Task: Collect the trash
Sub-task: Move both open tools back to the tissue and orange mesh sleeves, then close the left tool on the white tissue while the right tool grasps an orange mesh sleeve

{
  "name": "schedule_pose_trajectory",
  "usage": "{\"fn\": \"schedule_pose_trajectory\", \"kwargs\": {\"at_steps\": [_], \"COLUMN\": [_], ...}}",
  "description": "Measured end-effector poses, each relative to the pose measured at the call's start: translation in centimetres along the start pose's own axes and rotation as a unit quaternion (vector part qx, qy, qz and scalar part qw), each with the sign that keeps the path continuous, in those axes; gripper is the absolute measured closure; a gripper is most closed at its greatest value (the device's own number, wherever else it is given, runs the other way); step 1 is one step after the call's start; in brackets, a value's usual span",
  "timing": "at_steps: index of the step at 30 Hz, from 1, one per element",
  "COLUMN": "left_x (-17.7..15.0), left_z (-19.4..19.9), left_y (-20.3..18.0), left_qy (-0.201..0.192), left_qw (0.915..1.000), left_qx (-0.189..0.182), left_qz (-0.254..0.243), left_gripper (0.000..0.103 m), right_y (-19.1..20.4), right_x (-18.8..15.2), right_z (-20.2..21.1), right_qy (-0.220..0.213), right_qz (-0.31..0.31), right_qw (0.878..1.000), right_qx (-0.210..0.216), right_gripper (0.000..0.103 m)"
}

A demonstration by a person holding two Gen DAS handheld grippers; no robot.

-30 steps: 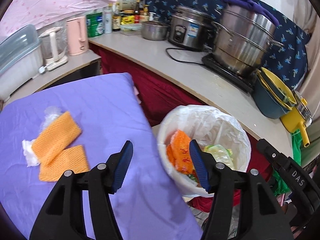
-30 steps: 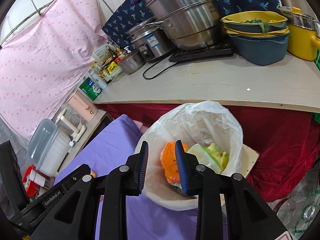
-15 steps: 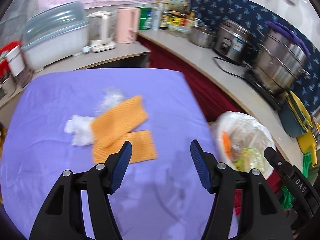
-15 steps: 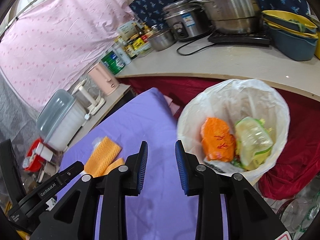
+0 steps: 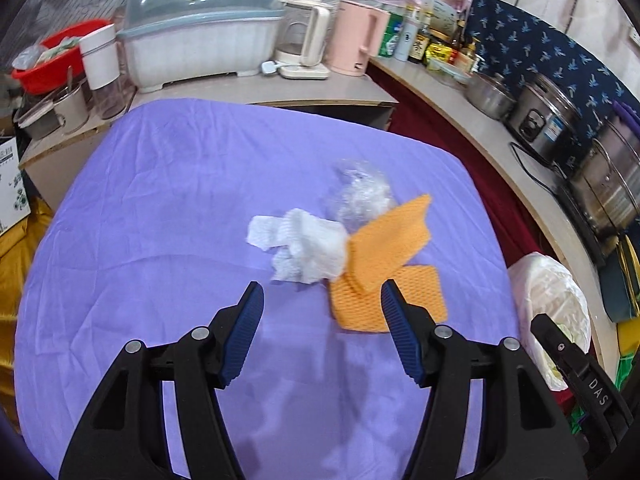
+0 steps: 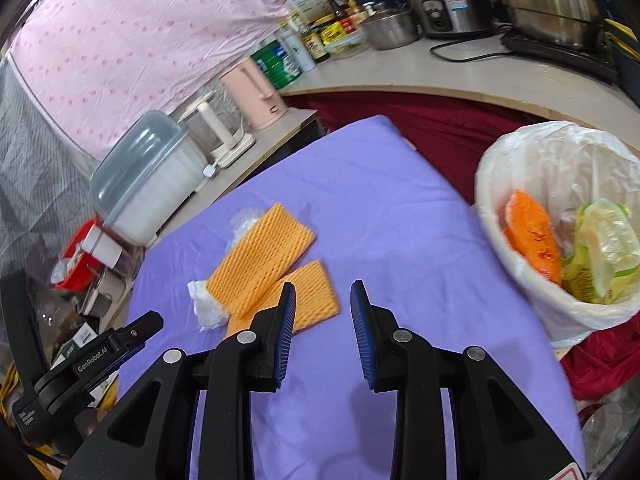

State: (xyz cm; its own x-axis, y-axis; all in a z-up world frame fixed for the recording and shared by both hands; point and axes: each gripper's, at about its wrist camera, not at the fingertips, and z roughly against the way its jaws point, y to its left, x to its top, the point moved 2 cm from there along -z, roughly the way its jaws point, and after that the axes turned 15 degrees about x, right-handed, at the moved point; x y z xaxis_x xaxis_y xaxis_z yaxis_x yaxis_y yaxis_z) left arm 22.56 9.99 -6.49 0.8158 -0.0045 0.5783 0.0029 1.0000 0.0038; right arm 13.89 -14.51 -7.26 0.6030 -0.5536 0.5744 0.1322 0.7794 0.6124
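On the purple tablecloth (image 5: 160, 208) lie two orange foam nets (image 5: 390, 236) (image 6: 262, 260), a crumpled white tissue (image 5: 308, 246) (image 6: 206, 306) and a clear plastic wad (image 5: 360, 192) (image 6: 244, 218). My left gripper (image 5: 322, 300) hovers open just short of the tissue and nets, nothing between its fingers. My right gripper (image 6: 323, 300) is open with a narrower gap, empty, by the near end of the lower net. To the right stands the white-lined trash bin (image 6: 532, 276) (image 5: 560, 280), holding an orange wrapper (image 6: 532, 232) and a yellow-green packet (image 6: 604, 248).
Past the table a counter carries a covered dish rack (image 5: 200, 28), a glass kettle (image 5: 304, 40), a pink kettle (image 5: 360, 40), bottles, a rice cooker (image 5: 544, 124) and steel pots (image 6: 548, 0). A red basin (image 5: 52, 56) sits far left. Dark red cloth (image 6: 420, 124) hangs under the counter.
Both grippers swung left, away from the trash bin and over the table. The nets and tissue, earlier off to the left, now lie right ahead of the fingers. The jaws kept their gaps.
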Motion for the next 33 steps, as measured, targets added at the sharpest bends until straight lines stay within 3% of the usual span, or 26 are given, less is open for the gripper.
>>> {"fn": "schedule_pose_trajectory", "kwargs": {"at_steps": [7, 10, 17, 22, 27, 29, 33], "left_x": [1.1, 1.7, 3.7, 4.0, 3.5, 3.3, 2.9], "left_z": [-2.7, -4.2, -7.8, -10.4, -11.9, -12.2, -12.4], "left_y": [1.5, 1.7, 1.4, 0.6, -0.4, -0.7, -1.2], "left_qy": [0.015, 0.022, 0.049, 0.075, 0.093, 0.096, 0.102], "left_qw": [0.9998, 0.9996, 0.9979, 0.9957, 0.9940, 0.9939, 0.9935], "left_qx": [0.007, 0.005, -0.019, -0.033, -0.043, -0.043, -0.043], "left_qz": [0.014, 0.017, 0.039, 0.044, 0.038, 0.033, 0.025], "left_gripper": [0.045, 0.040, 0.034, 0.036, 0.053, 0.066, 0.082], "right_y": [1.7, 1.6, 0.9, 0.0, -0.2, 0.0, -0.1], "right_x": [-0.3, 0.1, 1.0, 1.3, 1.2, 1.2, 0.9], "right_z": [-5.5, -7.8, -12.5, -15.2, -16.6, -16.9, -17.5], "right_qy": [0.037, 0.050, 0.067, 0.078, 0.083, 0.085, 0.095], "right_qz": [0.010, 0.005, -0.017, -0.023, -0.016, -0.009, -0.007], "right_qw": [0.999, 0.999, 0.997, 0.996, 0.996, 0.996, 0.995], "right_qx": [0.010, 0.016, 0.026, 0.023, 0.024, 0.025, 0.031], "right_gripper": [0.074, 0.070, 0.060, 0.060, 0.060, 0.075, 0.085]}}
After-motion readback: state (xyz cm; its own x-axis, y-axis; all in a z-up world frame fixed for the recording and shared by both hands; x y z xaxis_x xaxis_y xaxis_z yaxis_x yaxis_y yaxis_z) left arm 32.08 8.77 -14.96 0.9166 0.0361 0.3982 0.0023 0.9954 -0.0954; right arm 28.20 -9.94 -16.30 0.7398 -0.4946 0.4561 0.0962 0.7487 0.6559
